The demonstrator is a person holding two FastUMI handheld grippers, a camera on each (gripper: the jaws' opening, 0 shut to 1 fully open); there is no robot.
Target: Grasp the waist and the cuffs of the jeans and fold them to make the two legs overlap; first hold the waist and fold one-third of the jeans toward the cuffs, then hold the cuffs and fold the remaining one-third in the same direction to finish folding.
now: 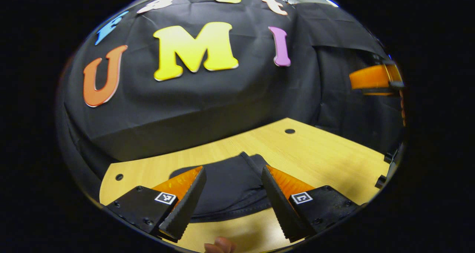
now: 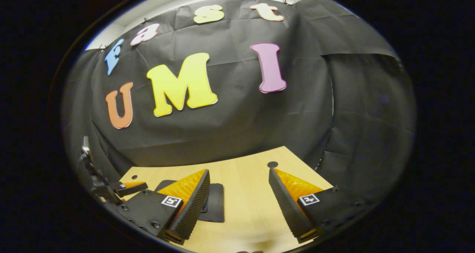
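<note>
Jeans [image 1: 230, 188]: dark denim lies folded in a compact bundle on the light wooden tabletop [image 1: 319, 156], near its front edge and toward the left end; a stitched hem curves along the side nearest the camera in the left gripper view.
Jeans, right gripper view: a flat dark rectangle [image 2: 214, 207] shows beside and partly behind the left finger of that gripper, resting on the wood.
Left gripper [image 1: 233, 175]: jaws spread wide, holding nothing, poised over the bundle, which shows in the gap between the fingers.
Right gripper [image 2: 239, 177]: jaws spread wide and empty, over bare wood toward the right end of the tabletop, clear of the denim.
Other gripper seen afar: the right one shows at the right border of the left gripper view [image 1: 374, 78]; the left one shows at the lower left of the right gripper view [image 2: 128, 188].
Tabletop: round holes sit near the back corners [image 1: 290, 131].
Fingertip [image 1: 219, 245]: a person's fingertip pokes in at the bottom edge.
</note>
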